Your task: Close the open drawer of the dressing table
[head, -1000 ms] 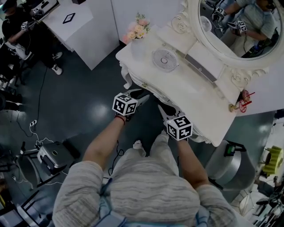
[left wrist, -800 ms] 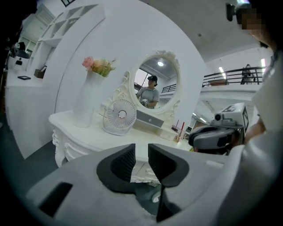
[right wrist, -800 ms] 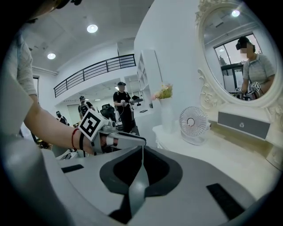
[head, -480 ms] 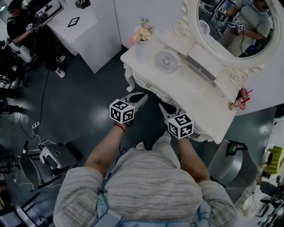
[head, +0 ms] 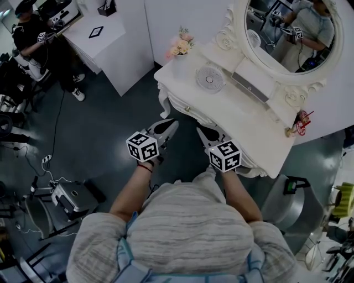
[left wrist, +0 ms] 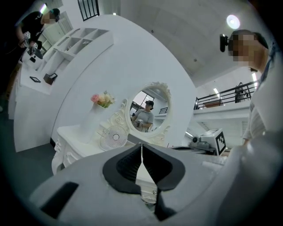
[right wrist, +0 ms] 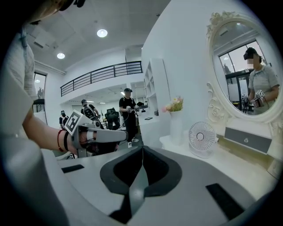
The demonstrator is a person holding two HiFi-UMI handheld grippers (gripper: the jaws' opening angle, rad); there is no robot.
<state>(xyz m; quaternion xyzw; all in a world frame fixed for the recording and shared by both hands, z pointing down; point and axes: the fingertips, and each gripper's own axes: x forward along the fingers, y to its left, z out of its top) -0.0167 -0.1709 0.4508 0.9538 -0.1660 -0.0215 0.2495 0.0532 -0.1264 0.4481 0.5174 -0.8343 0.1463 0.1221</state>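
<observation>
Dark glossy floor [head: 99,127]; white walls [head: 182,14]; round ceiling lights [right wrist: 102,33]

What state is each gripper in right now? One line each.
Left gripper: closed, jaws just shut, nothing between them.
Right gripper: closed, holding nothing.

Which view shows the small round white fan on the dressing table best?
The right gripper view: the small round white fan stands whole, bright and nearly face-on. The head view shows it from steeply above, foreshortened. The left gripper view shows it face-on too, its foot hidden behind the left gripper.
</observation>
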